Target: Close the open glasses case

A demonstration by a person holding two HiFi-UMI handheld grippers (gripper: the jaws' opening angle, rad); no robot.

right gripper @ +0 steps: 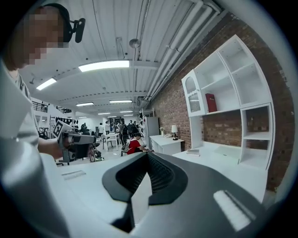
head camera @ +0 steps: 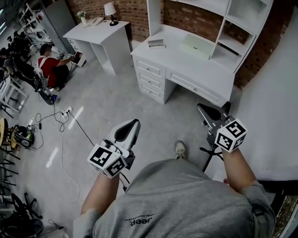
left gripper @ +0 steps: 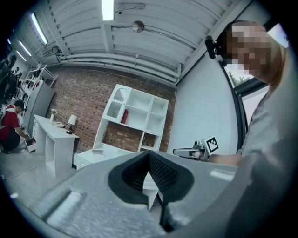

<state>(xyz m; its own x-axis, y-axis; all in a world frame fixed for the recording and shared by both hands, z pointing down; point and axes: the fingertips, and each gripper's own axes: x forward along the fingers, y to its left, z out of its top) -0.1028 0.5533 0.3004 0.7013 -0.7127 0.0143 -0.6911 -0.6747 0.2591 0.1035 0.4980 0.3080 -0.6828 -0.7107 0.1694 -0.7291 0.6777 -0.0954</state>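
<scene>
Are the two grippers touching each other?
Apart. The head view shows the left gripper and right gripper with floor and a shoe between them.

A brick wall (head camera: 195, 18) backs a white table (head camera: 186, 60) with drawers and open shelves and a smaller table (head camera: 100, 35) bearing a lamp (head camera: 110, 9), on a grey floor (head camera: 116, 102) under ceiling strip lights (right gripper: 103, 66).

Left gripper (left gripper: 149, 155), right gripper (right gripper: 148, 156): matt grey plastic shells, with black ribbed pads (left gripper: 164, 174) that look rubbery. Desk (head camera: 200, 69): smooth white painted finish. Wall (head camera: 135, 14): rough red brick. Floor (head camera: 111, 107): smooth grey, slight sheen. T-shirt (head camera: 186, 204): grey cloth. Ceiling (left gripper: 153, 46): pale ribbed sheet metal.
</scene>
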